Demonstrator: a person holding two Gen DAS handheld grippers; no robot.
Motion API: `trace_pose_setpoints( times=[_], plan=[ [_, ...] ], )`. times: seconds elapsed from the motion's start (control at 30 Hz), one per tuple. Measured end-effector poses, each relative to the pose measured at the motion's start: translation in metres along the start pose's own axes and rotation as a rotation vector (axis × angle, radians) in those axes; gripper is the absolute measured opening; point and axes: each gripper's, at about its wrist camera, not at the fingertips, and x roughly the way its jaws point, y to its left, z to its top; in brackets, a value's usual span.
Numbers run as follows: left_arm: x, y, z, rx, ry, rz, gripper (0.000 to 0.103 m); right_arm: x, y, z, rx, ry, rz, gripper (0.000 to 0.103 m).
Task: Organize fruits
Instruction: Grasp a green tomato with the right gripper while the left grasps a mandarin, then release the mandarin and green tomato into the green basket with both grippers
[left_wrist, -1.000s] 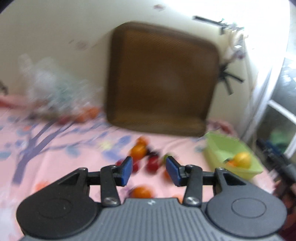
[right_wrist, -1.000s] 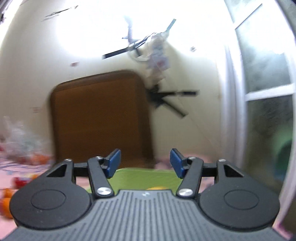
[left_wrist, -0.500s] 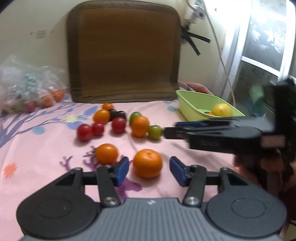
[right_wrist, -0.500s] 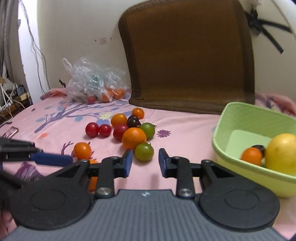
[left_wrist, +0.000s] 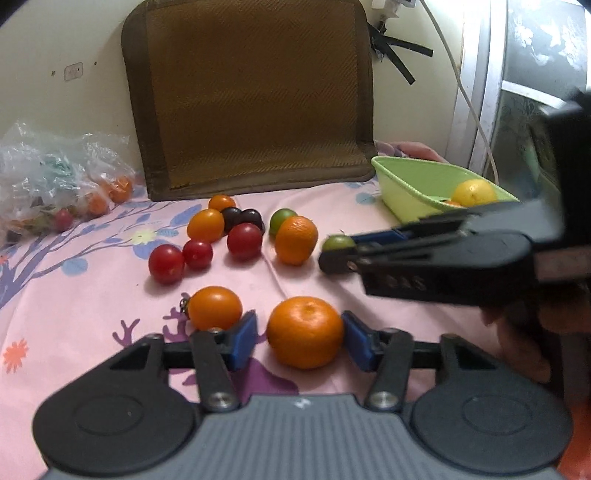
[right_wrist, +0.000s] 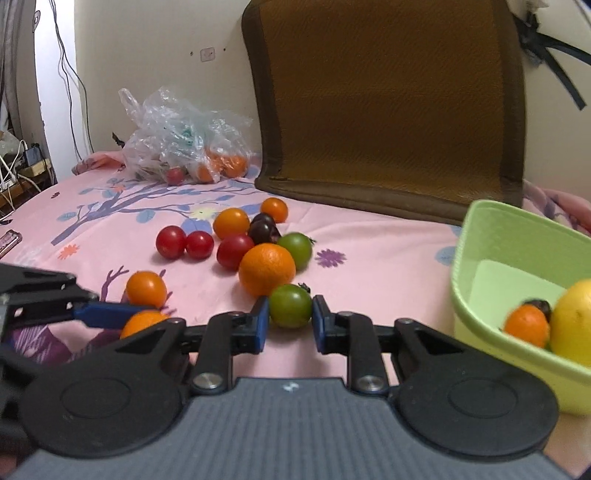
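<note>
This is looking like a home, most likely a bedroom. Fruit is lying on a bed covered by a pink sheet (right_wrist: 376, 254) printed with flowers and purple branches. A brown woven cushion (right_wrist: 384, 99) is leaning against a cream wall (right_wrist: 155, 40) that is carrying a small switch plate (right_wrist: 207, 54). A crumpled plastic bag (right_wrist: 177, 144) is sitting at the wall, cables (right_wrist: 66, 70) are hanging in the corner, and a window with frosted patterned glass (left_wrist: 543, 40) is letting in daylight.
</note>
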Motion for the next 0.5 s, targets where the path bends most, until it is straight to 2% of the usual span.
trace_pose_setpoints(
  times=[0.13,0.2,0.3,0.5],
  plan=[
    [-0.002,-0.01,-0.002,0.04,-0.005,0.028,0.041,-0.024,-0.002,-0.015,-0.005,-0.021,-0.02,0.027],
    [-0.005,-0.013,-0.004,0.017,0.003,-0.007,0.041,-0.04,-0.003,-0.026,-0.015,-0.03,-0.031,0.027],
    [-0.011,-0.022,-0.007,-0.005,0.01,-0.099,0.041,-0.061,-0.004,-0.044,-0.032,-0.029,-0.053,0.027],
    [-0.004,-0.057,-0.004,0.076,0.024,-0.143,0.041,-0.094,-0.018,-0.067,0.033,-0.052,-0.094,0.027]
  ],
)
